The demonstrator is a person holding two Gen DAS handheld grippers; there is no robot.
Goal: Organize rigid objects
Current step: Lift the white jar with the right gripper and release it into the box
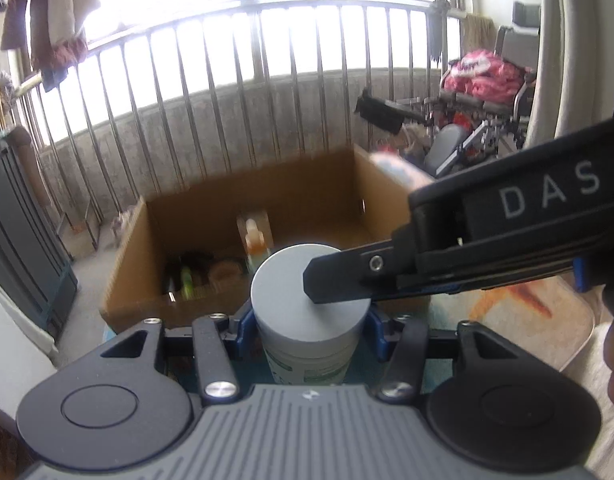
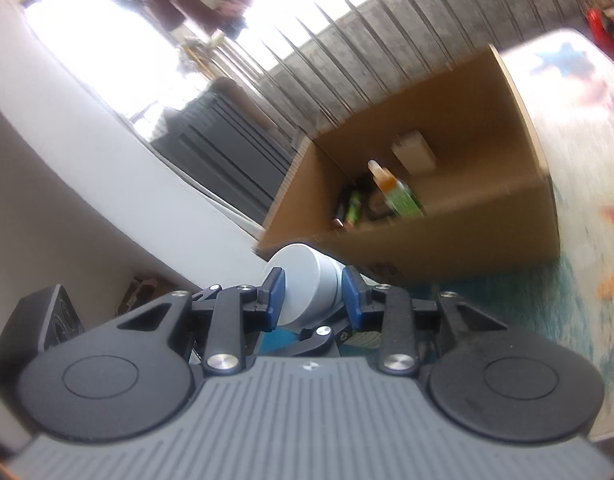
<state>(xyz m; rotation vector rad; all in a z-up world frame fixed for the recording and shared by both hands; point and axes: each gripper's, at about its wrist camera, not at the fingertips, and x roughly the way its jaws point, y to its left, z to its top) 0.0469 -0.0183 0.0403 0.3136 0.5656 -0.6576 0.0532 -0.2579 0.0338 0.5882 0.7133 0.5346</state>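
Note:
A white jar with a grey lid (image 1: 309, 300) and a green label stands upright between the blue pads of my left gripper (image 1: 307, 332), which is shut on its body. My right gripper (image 2: 313, 300) is shut on the jar's grey lid (image 2: 307, 288); in the left wrist view it reaches in from the right (image 1: 339, 280) over the lid. Behind the jar stands an open cardboard box (image 1: 131, 256), also in the right wrist view (image 2: 467, 240). It holds a green-labelled bottle with an orange neck (image 2: 395, 192), dark tubes and a pale block.
A patterned rug (image 2: 579, 184) lies under the box. A metal balcony railing (image 1: 267, 80) runs behind it. A dark cabinet (image 1: 23, 240) stands at the left. A wheelchair with pink bags (image 1: 483, 88) is at the back right.

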